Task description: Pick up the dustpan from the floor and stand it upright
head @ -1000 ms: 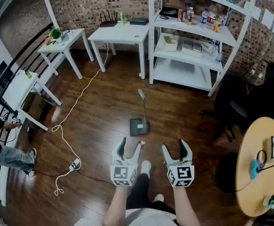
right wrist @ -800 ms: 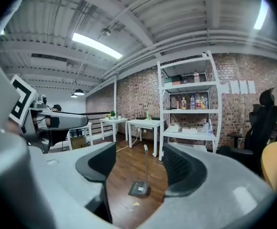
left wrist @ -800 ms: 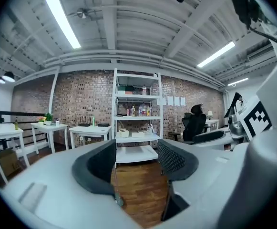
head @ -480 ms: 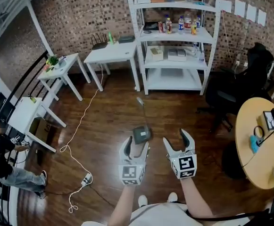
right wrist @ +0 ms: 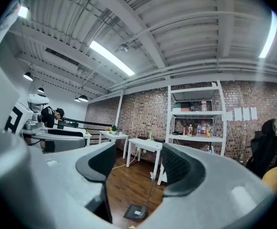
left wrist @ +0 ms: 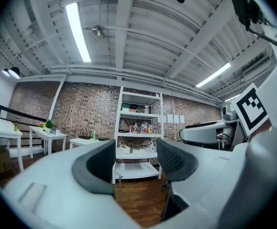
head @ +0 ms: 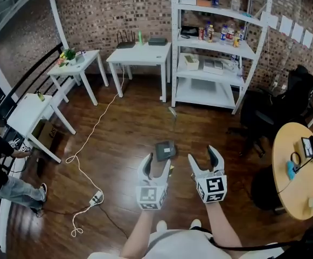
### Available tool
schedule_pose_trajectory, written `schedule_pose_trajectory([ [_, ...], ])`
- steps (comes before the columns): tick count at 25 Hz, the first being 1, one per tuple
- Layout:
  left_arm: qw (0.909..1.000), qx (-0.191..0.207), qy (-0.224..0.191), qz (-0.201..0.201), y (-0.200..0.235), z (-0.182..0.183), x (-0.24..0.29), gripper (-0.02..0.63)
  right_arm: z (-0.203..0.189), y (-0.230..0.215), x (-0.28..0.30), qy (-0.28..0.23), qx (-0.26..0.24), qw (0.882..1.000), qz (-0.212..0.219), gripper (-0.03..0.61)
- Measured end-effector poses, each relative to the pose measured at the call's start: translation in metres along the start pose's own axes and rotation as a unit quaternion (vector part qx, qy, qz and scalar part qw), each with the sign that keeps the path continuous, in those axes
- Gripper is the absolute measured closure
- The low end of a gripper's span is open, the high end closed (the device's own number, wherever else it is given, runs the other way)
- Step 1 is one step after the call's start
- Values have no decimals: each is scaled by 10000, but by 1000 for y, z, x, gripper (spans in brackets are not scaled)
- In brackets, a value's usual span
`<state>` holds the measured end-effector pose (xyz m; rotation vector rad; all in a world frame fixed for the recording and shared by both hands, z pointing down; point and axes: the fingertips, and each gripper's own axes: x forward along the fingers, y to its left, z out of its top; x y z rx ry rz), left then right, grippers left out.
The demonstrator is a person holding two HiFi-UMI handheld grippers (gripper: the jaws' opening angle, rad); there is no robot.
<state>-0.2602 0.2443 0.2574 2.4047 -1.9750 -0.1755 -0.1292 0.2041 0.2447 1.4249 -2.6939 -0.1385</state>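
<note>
The dustpan (head: 165, 150) is a dark grey pan lying on the wooden floor, with a thin long handle (head: 172, 124) rising from it toward the shelves. In the head view my left gripper (head: 157, 162) is open just short of the pan, its fingertips overlapping the near edge. My right gripper (head: 204, 156) hangs open to the right of the pan, apart from it. The right gripper view shows the dustpan (right wrist: 135, 212) low between that open gripper (right wrist: 148, 163). In the left gripper view only the handle (left wrist: 120, 187) shows between the open left gripper (left wrist: 137, 163).
A white shelf unit (head: 215, 85) stands behind the dustpan, white tables (head: 140, 54) to its left. A white cable with a power strip (head: 95, 198) runs across the floor at left. A black chair (head: 264, 112) and round wooden table (head: 296, 182) stand right. A person (head: 0, 171) sits far left.
The view has closed in on the dustpan: one second ago it lay well ahead of both grippers, now the pan sits right at the left gripper's tips. Both grippers stay open.
</note>
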Motion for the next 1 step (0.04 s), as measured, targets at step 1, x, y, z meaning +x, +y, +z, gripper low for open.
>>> schedule_pose_trajectory([
  [1, 10000, 31, -30, -36, 6, 4, -5, 337, 2, 7, 2, -2, 27, 10000, -53, 290],
])
